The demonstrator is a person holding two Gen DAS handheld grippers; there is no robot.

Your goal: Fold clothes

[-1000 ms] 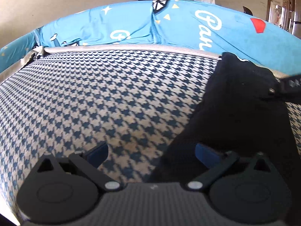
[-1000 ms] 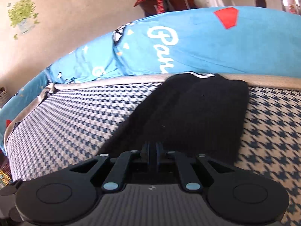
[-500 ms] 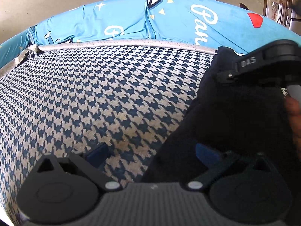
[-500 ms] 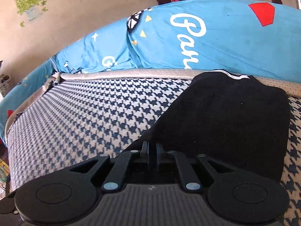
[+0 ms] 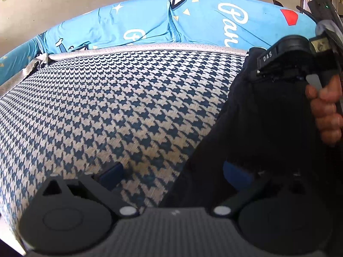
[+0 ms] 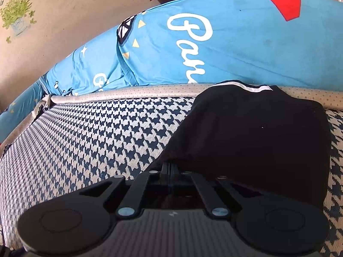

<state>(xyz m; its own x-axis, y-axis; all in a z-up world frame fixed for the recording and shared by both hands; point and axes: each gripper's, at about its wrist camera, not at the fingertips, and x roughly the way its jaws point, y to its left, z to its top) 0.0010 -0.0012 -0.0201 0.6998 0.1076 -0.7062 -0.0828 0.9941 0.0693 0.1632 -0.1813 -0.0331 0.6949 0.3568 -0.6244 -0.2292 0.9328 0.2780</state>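
A black garment point(image 6: 257, 141) with a white stripe point(image 6: 253, 88) at its far end lies on the houndstooth seat point(image 6: 96, 141). My right gripper point(image 6: 169, 169) is shut on the garment's near edge, which is lifted off the seat. In the left wrist view the same black garment point(image 5: 257, 132) fills the right side. My left gripper point(image 5: 173, 176) is open, one blue pad point(image 5: 111, 174) over the houndstooth seat point(image 5: 107, 107), the other over the cloth's left edge. A hand point(image 5: 328, 111) holds the right tool's black housing point(image 5: 287, 60) above the garment.
A blue cover with white lettering point(image 6: 214, 42) drapes the backrest behind the seat, past a beige piped edge point(image 5: 150, 50). A beige wall point(image 6: 64, 21) with plant stickers rises behind. Bare houndstooth stretches to the left of the garment.
The right gripper, still shut on the black cloth, has carried the near edge forward toward the backrest and come further into the left wrist view. The left gripper stays open and has edged forward.
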